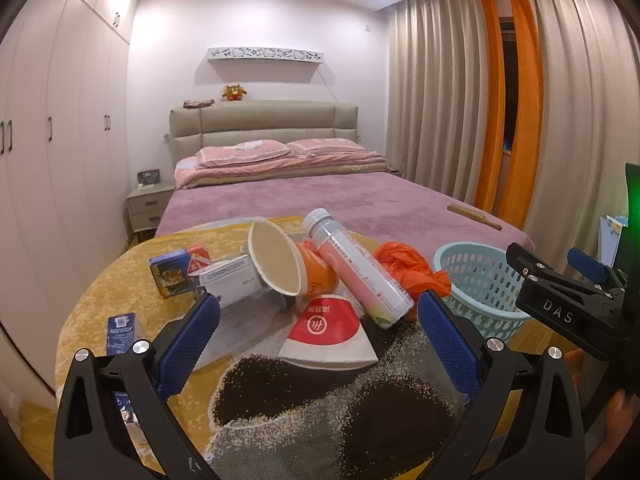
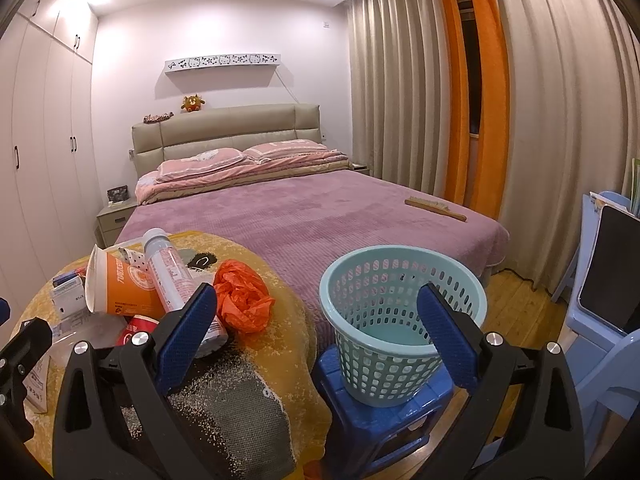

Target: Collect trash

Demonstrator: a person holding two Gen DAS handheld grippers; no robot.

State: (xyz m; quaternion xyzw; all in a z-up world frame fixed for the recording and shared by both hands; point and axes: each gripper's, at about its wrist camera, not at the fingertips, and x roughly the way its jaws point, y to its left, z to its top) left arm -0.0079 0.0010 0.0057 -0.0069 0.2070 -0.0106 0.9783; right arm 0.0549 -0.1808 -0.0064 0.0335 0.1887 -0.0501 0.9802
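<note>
Nothing binned: basket (image 2: 400, 320) empty, trash pile (image 1: 304, 276) on counter (image 1: 100, 296) (both claws wide, holding nothing).

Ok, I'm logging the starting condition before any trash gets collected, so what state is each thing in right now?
Light blue perforated plastic basket: upright on a blue stool, empty.
Orange paper cup: tipped on its side.
Pink plastic bottle: capped, lying across the cup.
Orange plastic bag: crumpled.
Red-and-white paper cup: flattened.
Left gripper: open, holding nothing.
Right gripper: open, holding nothing.
</note>
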